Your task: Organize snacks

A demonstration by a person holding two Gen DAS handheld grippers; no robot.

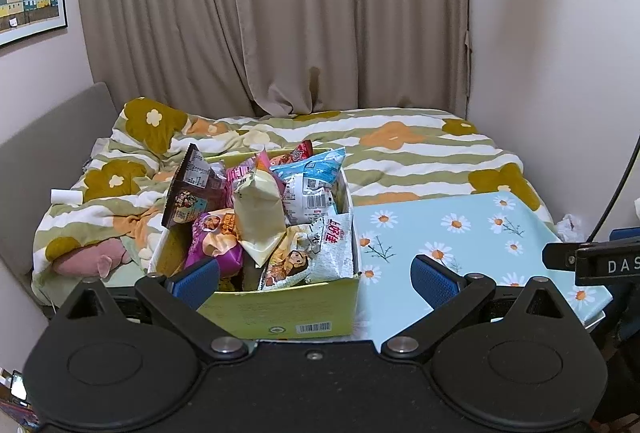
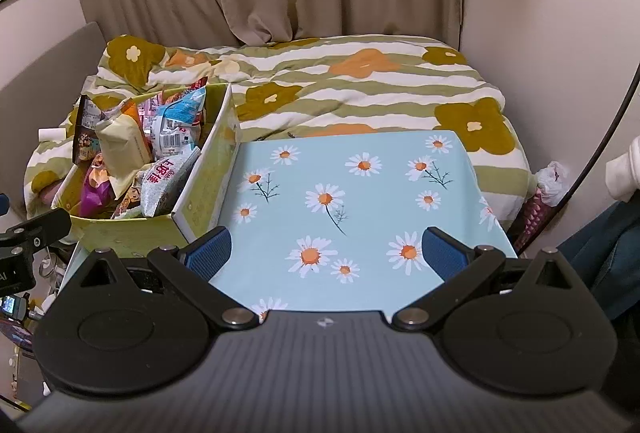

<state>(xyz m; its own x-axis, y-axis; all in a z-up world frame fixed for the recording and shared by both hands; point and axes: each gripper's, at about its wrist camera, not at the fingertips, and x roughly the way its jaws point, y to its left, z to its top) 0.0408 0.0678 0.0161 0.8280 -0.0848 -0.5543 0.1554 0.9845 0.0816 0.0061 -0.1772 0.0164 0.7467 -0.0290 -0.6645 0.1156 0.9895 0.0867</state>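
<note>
A yellow-green cardboard box (image 1: 288, 313) stands at the left of a small table with a light-blue daisy cloth (image 1: 472, 233). It is heaped with snack packets: a cream bag (image 1: 258, 211) on top, a brown packet (image 1: 192, 189), a blue-white packet (image 1: 312, 173), a purple one (image 1: 212, 245). My left gripper (image 1: 316, 279) is open and empty, hovering before the box's near wall. In the right wrist view the box (image 2: 132, 229) is at the left and my right gripper (image 2: 326, 251) is open and empty above the daisy cloth (image 2: 360, 193).
Behind the table lies a bed with a green-striped flowered duvet (image 2: 360, 81), a pink plush (image 1: 92, 259) at its left edge, and beige curtains (image 1: 280, 13) behind. The right gripper's body (image 1: 592, 259) shows at the right of the left view. A black cable (image 2: 600, 137) runs down the right wall.
</note>
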